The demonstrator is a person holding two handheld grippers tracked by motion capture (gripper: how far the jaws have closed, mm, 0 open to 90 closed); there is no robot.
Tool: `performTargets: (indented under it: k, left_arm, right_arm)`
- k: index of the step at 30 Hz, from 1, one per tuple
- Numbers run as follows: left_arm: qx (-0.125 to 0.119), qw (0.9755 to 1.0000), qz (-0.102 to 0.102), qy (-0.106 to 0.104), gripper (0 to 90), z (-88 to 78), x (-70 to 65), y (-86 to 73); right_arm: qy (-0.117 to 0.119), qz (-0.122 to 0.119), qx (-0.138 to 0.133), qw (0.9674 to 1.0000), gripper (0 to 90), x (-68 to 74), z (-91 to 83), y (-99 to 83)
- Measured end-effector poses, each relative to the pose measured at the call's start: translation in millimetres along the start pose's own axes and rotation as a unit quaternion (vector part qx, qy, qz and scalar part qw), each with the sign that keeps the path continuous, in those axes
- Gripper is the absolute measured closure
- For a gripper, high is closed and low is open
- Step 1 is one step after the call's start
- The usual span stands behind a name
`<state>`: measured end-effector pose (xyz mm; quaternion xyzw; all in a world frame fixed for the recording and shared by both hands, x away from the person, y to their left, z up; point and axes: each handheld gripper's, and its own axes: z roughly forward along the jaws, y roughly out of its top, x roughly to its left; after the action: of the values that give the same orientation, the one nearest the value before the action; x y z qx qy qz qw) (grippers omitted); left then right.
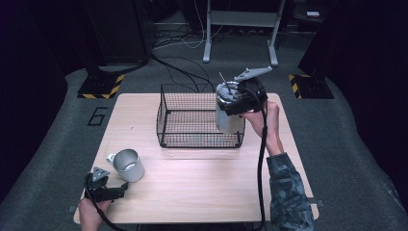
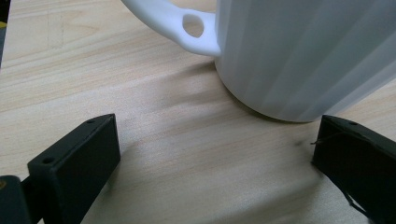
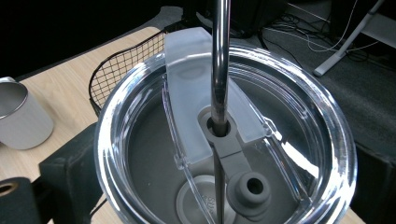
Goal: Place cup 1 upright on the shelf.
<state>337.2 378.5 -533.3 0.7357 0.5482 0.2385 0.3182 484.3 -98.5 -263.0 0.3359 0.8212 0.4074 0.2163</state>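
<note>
My right gripper (image 1: 235, 102) is shut on a steel tumbler (image 1: 227, 115) with a clear lid (image 3: 224, 140) and a metal straw (image 3: 219, 56). It holds the tumbler upright over the right end of a black wire basket (image 1: 199, 140) at the back middle of the table. Whether the tumbler's base touches the basket floor I cannot tell. A white mug (image 1: 129, 166) stands at the front left, its handle (image 2: 182, 23) pointing left. Just in front of the mug, my left gripper (image 1: 120, 190) rests low over the table, open, with bare wood between its jaws (image 2: 215, 158).
The wooden table (image 1: 202, 187) has free room across its middle and front right. Behind it on the grey floor lie cables (image 1: 183, 72), a metal stand's legs (image 1: 240, 29) and two hazard-striped bases (image 1: 101, 86). A "6" (image 1: 97, 115) is marked on the floor at left.
</note>
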Motion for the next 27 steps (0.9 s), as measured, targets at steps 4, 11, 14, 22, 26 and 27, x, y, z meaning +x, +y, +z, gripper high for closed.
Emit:
performTargets:
  k: [4, 11, 14, 22, 26, 27]
  left_arm:
    - [0.000, 1.0000, 0.000, 0.000, 0.6, 0.0, 0.0, 0.0]
    - [0.000, 1.0000, 0.000, 0.000, 0.6, 0.0, -0.1, 0.0]
    - [0.000, 1.0000, 0.000, 0.000, 0.6, 0.0, -0.1, 0.0]
    - [0.000, 1.0000, 0.000, 0.000, 0.6, 0.0, -0.1, 0.0]
    - [0.000, 1.0000, 0.000, 0.000, 0.6, 0.0, -0.1, 0.0]
    - [0.000, 1.0000, 0.000, 0.000, 0.6, 0.0, -0.1, 0.0]
  right_arm:
    - [-0.002, -0.004, -0.003, 1.0000, 3.4, -2.4, 3.1, 1.7]
    - [-0.016, -0.006, 0.005, 0.9998, 3.4, -7.1, 12.3, 7.1]
    - [-0.017, 0.000, 0.006, 0.9998, 3.4, -11.4, 16.8, 9.4]
    - [-0.021, 0.011, 0.012, 0.9996, 3.4, -17.5, 28.6, 14.5]
    - [-0.025, 0.019, 0.013, 0.9994, 3.4, -20.5, 34.7, 16.1]
    - [-0.025, 0.019, 0.013, 0.9994, 3.4, -20.5, 34.7, 16.1]
